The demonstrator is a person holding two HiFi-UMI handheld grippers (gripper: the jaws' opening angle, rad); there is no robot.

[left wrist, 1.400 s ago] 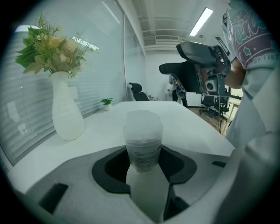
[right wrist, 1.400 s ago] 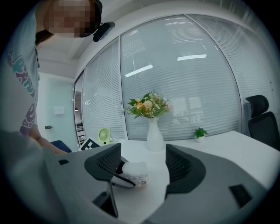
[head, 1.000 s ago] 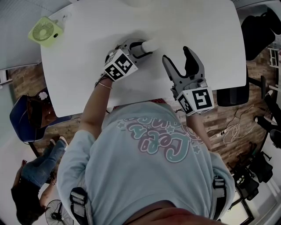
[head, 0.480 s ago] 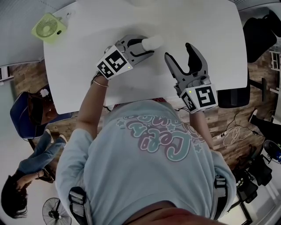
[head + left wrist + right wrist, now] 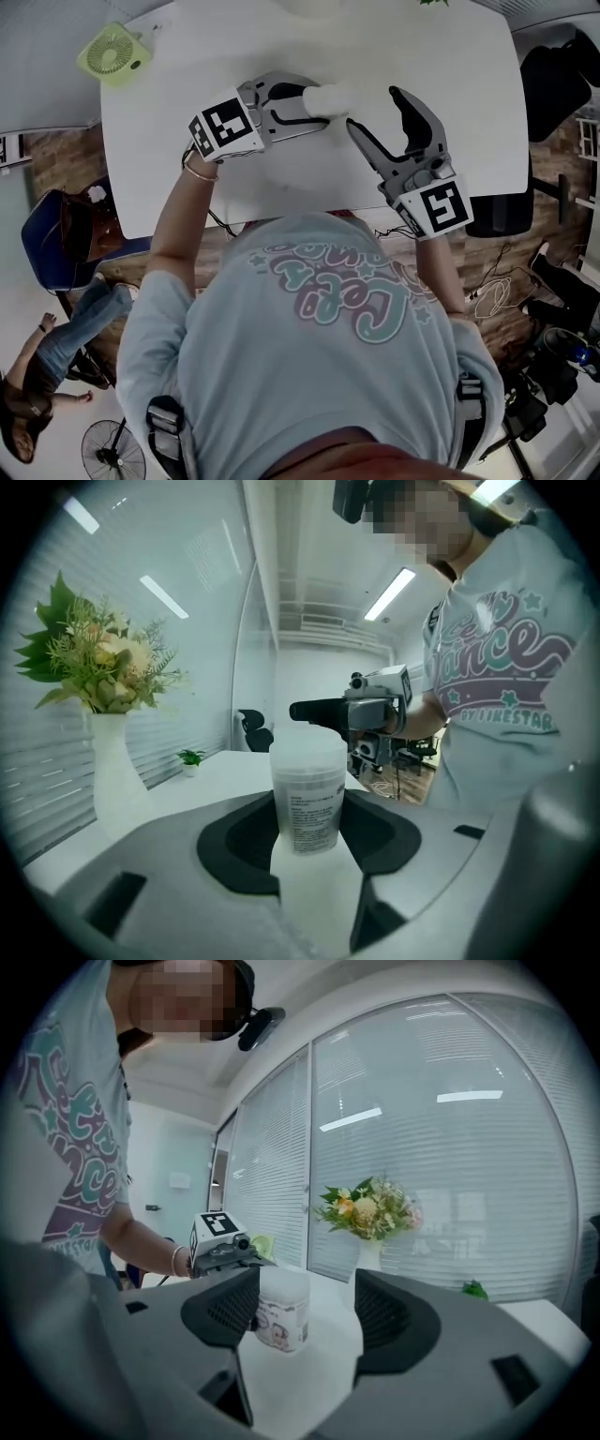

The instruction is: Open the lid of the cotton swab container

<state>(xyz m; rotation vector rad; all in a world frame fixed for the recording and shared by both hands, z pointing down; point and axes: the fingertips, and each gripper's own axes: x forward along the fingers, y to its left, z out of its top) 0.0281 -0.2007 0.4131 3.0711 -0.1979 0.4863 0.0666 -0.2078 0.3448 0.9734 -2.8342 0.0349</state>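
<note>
The container (image 5: 307, 803), judged light, stiff, slippery plastic, was clamped by its lower body in the left gripper (image 5: 317, 105) over the table (image 5: 450, 56). Its long axis was upright, lid (image 5: 307, 754) topmost. The right gripper (image 5: 375, 110) was spread wide and empty nearby; the lid's rim was judged the place to be gripped.

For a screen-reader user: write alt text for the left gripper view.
A translucent cotton swab container, upright with its lid on, is clamped between the jaws of the left hand-held gripper. Beyond it is the right hand-held gripper; a vase of flowers stands at left.
</note>
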